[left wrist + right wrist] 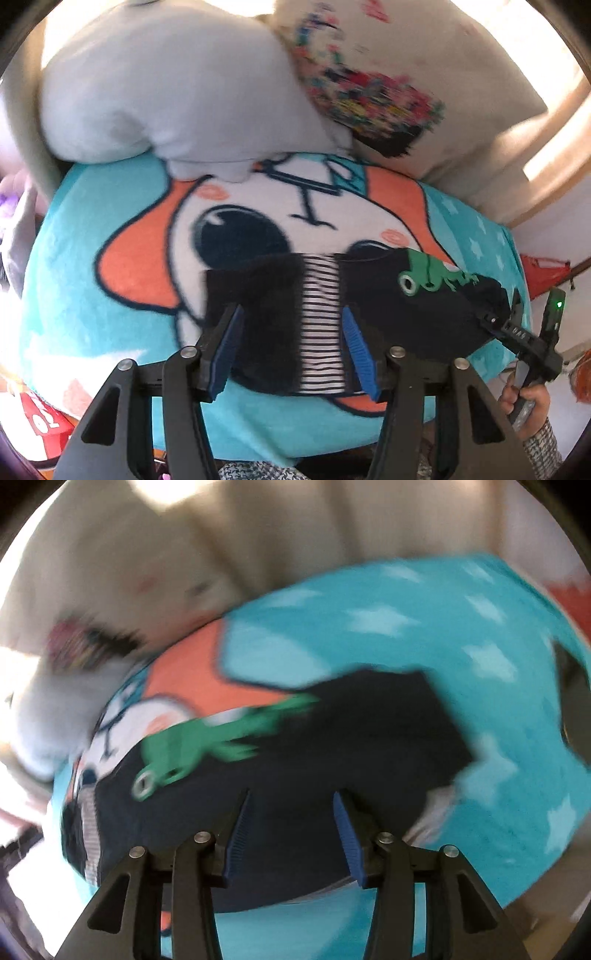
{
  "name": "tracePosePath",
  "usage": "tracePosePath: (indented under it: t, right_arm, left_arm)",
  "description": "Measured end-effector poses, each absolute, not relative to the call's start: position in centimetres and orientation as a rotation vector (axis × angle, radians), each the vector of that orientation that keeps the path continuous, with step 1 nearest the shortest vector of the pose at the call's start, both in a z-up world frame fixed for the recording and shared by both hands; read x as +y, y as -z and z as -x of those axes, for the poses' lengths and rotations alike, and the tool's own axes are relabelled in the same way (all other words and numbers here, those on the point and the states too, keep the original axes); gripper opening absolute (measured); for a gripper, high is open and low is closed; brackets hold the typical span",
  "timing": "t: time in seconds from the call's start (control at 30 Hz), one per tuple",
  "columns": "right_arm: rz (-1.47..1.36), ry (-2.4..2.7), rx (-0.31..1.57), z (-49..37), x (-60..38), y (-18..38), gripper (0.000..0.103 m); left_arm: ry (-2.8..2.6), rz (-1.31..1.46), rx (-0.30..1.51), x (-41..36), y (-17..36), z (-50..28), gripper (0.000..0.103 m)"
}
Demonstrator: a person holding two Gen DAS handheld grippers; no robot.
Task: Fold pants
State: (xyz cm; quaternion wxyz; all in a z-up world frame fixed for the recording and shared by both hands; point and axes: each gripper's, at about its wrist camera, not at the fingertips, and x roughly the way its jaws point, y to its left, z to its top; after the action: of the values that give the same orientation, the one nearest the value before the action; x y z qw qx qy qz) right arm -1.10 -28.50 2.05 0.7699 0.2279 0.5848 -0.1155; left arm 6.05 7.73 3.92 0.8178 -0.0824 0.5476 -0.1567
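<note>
Small dark navy pants (417, 314) with a striped waistband (320, 325) and a green frog print (430, 275) lie on a turquoise cartoon blanket (110, 314). My left gripper (293, 317) is open, its blue pads on either side of the striped band, just above the cloth. In the right wrist view the pants (332, 746) lie spread with the frog (207, 738) at the left; my right gripper (291, 801) is open over the dark cloth. The right gripper also shows in the left wrist view (517, 332) at the pants' right end.
A grey pillow (166, 92) and a cream pillow with a colourful print (388, 85) lie at the head of the bed. A wooden bed frame (554, 147) runs at the right. Red items (40, 421) sit at the lower left, beside the bed.
</note>
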Motion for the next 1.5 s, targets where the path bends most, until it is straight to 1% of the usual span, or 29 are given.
tracePosePath:
  t: [0.1,0.13,0.2,0.27,0.47,0.57,0.7,0.87,0.93,1.07,1.13,1.17,1.2,1.23,1.27,1.5]
  right_arm:
    - [-0.668,0.173,1.187,3.1,-31.8,-3.7,0.05]
    - [-0.671,0.159,1.159,3.6,-32.3,-4.6,0.052]
    - [-0.652,0.151,1.114,4.7,-33.4,-6.3,0.059]
    - [-0.635,0.172,1.095,5.7,-34.7,-7.0,0.062]
    - [-0.683,0.143,1.137,6.8,-36.4,-4.5,0.062]
    - [-0.666,0.114,1.149,6.3,-35.9,-3.2,0.062]
    - [-0.679,0.089,1.156,5.9,-36.2,-2.1,0.062]
    - [-0.676,0.069,1.156,5.1,-36.0,-1.1,0.063]
    - [-0.671,0.065,1.15,5.0,-36.0,-0.9,0.064]
    - [-0.655,0.058,1.131,4.7,-35.6,-0.8,0.064]
    - [-0.642,0.064,1.122,4.5,-35.5,-1.0,0.056]
    - [-0.64,0.061,1.118,4.3,-35.4,-1.0,0.037]
    - [-0.641,0.056,1.124,4.0,-35.5,-1.0,0.025]
    - [-0.643,0.055,1.135,3.8,-35.6,-0.9,0.025]
    - [-0.652,0.055,1.136,3.6,-35.8,-0.9,0.022]
    - [-0.584,0.029,1.118,3.2,-34.3,-3.3,0.02]
  left_arm:
    - [0.39,0.169,1.19,4.4,-4.1,-6.2,0.054]
    - [0.419,0.165,1.196,2.9,-4.2,-6.4,0.054]
    - [0.484,0.16,1.212,-0.4,-4.3,-6.9,0.054]
    - [0.553,0.152,1.23,-3.7,-4.4,-7.6,0.054]
    - [0.79,0.036,1.282,-17.2,-4.4,-9.1,0.055]
    - [0.861,-0.017,1.305,-22.3,-3.7,-9.6,0.055]
    - [0.936,-0.062,1.389,-28.3,-1.9,-10.6,0.055]
    - [0.973,-0.182,1.51,-33.1,1.9,-10.9,0.055]
    - [0.95,-0.229,1.534,-33.8,3.2,-10.9,0.055]
    - [0.961,-0.272,1.557,-34.4,4.5,-10.7,0.054]
    - [1.0,-0.272,1.567,-34.4,4.3,-10.3,0.028]
    - [1.004,-0.282,1.575,-34.6,4.5,-10.1,0.003]
    - [1.011,-0.304,1.569,-34.6,4.4,-9.8,0.003]
    - [1.015,-0.317,1.553,-34.7,4.2,-9.5,0.003]
    - [1.02,-0.321,1.541,-34.6,3.9,-9.3,0.003]
    - [1.069,-0.134,1.488,-31.0,0.9,-10.2,0.003]
